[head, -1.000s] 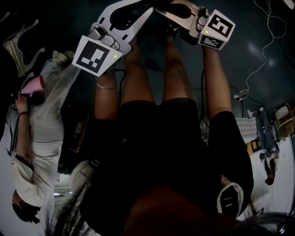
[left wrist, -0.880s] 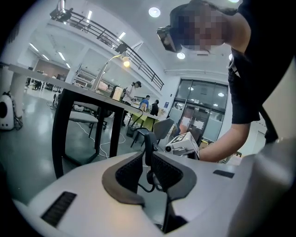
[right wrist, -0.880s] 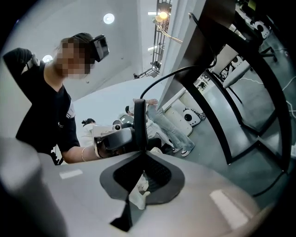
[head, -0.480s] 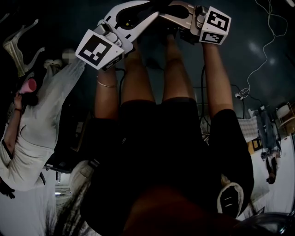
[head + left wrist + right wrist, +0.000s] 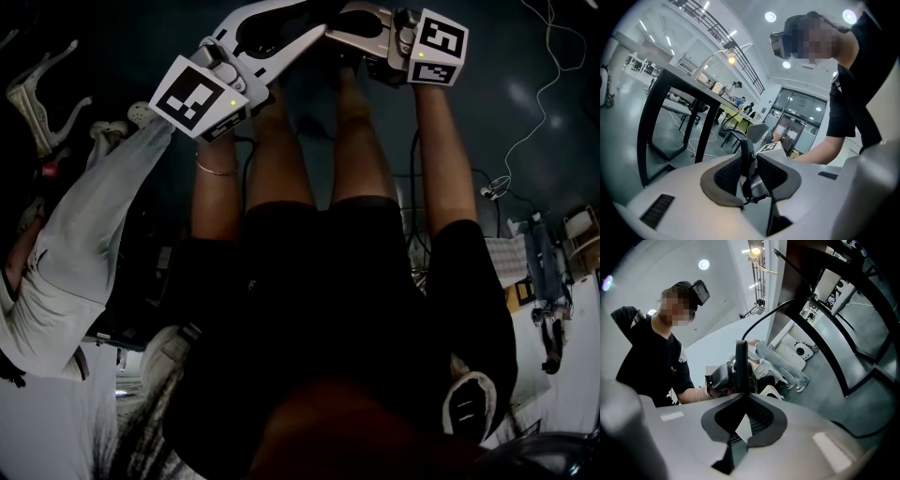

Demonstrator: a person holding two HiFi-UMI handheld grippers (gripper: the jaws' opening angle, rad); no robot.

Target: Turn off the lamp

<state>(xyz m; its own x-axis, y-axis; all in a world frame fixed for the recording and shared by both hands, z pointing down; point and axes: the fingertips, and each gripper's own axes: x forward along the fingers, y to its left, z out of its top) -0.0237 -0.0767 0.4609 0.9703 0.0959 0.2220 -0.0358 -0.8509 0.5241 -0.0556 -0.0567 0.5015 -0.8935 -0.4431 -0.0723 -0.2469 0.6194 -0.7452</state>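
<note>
The lamp (image 5: 731, 58) is lit, and its thin arm rises from a dark desk (image 5: 689, 86) far off in the left gripper view. The right gripper view has the lit lamp head (image 5: 754, 251) at the top, above a curved black arm (image 5: 768, 317). My left gripper (image 5: 746, 157) is shut with nothing between its fingers. My right gripper (image 5: 741, 365) is shut too and holds nothing. In the head view both grippers are held close together at the top edge, the left gripper's marker cube (image 5: 200, 97) and the right one's (image 5: 437, 47) showing. Both are far from the lamp.
A person in light clothes (image 5: 75, 253) stands at the left of the head view. A white cable (image 5: 544, 89) trails over the dark floor at the right. Chairs (image 5: 757, 133) and black desk legs (image 5: 649, 126) stand between my left gripper and the lamp.
The person in light clothes has shifted left and the pink thing in their hand has gone from view. Both grippers have rolled slightly but stayed in place.
</note>
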